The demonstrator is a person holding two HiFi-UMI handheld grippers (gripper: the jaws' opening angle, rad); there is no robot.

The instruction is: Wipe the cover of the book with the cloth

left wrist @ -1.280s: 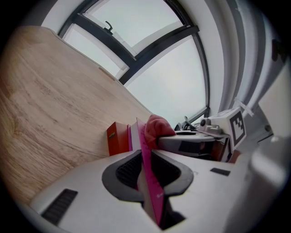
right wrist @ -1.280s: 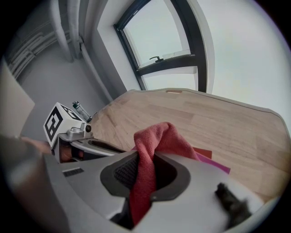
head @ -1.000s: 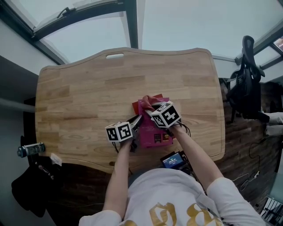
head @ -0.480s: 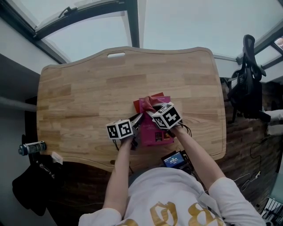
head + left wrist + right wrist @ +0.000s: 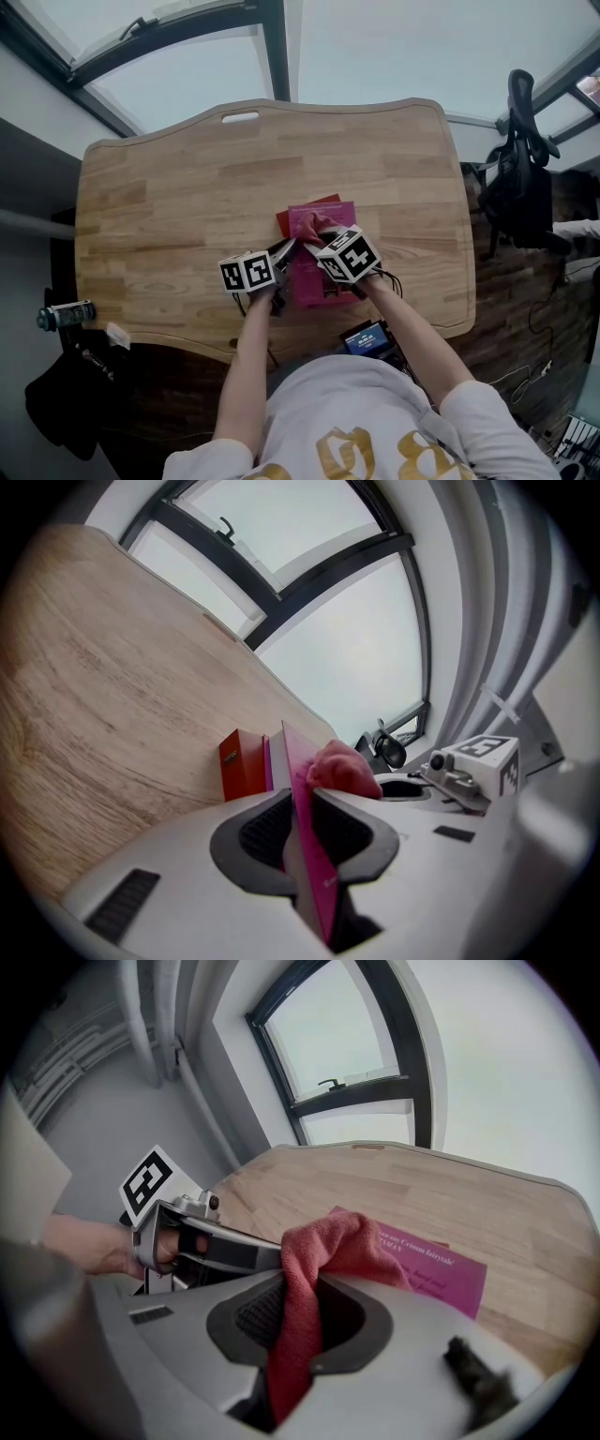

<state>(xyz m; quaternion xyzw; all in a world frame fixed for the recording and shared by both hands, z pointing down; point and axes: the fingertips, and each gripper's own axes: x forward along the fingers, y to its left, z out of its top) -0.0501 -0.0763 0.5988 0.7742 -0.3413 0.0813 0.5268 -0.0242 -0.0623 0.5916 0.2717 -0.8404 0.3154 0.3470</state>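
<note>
Clamping the book [image 5: 339, 214] by its left edge, the left tongs [image 5: 302, 822] have both dark ribbed pads pressed on the thin cover. Right tongs [image 5: 298, 1316] are closed on the cloth [image 5: 330, 1246], which bunches out of the jaws and drapes fwd onto the cover.

Head view only: book lies flat approx mid-desk [image 5: 187, 178], a bit toward the person. Both marker cubes [image 5: 248, 272] hang over it. Black chair [image 5: 520, 178] sits off the desk's right side, and a can [image 5: 64, 316] lies low left, off the desk. Grip detail not readable here.

Left gripper view only: cover seen edge-on as a narrow magenta blade w/ pale page block beside it. Orange-red item [image 5: 240, 763] w/ a boxy corner sits against the book's far end.

Right gripper view only: pale print lines on the cover, too small to read. Left hand [image 5: 89, 1246] is wrapped round the other tool's handle.

Materials:
- Desk: light wood planks, visible grain, rounded corners, slot cut near far edge.
- Cloth: pinkish-red, fuzzy nap, soft folds.
- Cover: smooth matte magenta, rectangular.
- Tongs shells: smooth pale grey plastic.
</note>
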